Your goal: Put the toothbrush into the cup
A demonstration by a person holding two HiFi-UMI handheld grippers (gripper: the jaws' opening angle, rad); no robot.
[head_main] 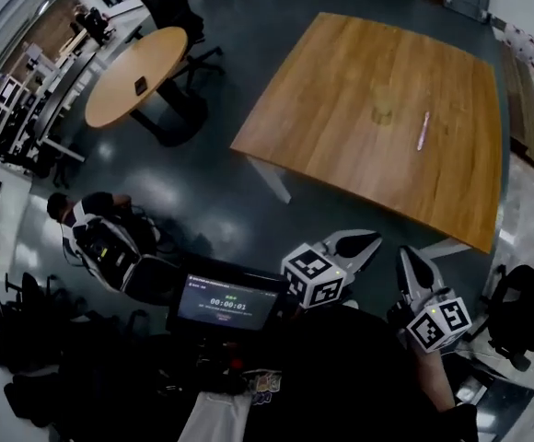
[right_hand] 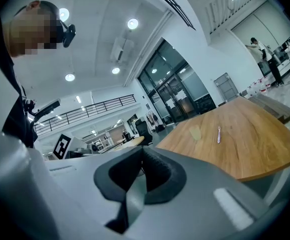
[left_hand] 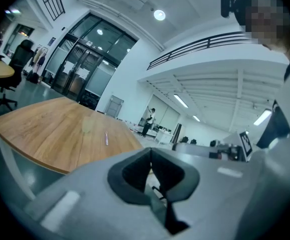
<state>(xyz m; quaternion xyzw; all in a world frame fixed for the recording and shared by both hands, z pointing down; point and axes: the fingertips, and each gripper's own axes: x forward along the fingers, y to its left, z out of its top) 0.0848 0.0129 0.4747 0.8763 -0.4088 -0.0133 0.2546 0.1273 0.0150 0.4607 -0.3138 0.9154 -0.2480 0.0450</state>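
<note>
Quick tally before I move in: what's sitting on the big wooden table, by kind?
pink toothbrush: 1
clear cup: 1
Total: 2, lying apart from each other on the wooden table.

Head cam: high, looking steeply down. The wooden table [head_main: 341, 81] sits far, up and right of centre. Left gripper [head_main: 368, 240] and right gripper [head_main: 405, 256] are at the near edge, close to the body.
Left gripper cam: low, well short of the table, sighting along its jaws and pitched up, so ceiling fills the top. The table lands at frame left.
Right gripper cam: similar height and pitch, table at frame right.
Shared by all three: the tabletop with toothbrush [head_main: 423, 130] and cup [head_main: 383, 111].
Both gripper cams also catch the head camera [left_hand: 228, 5] above them.
</note>
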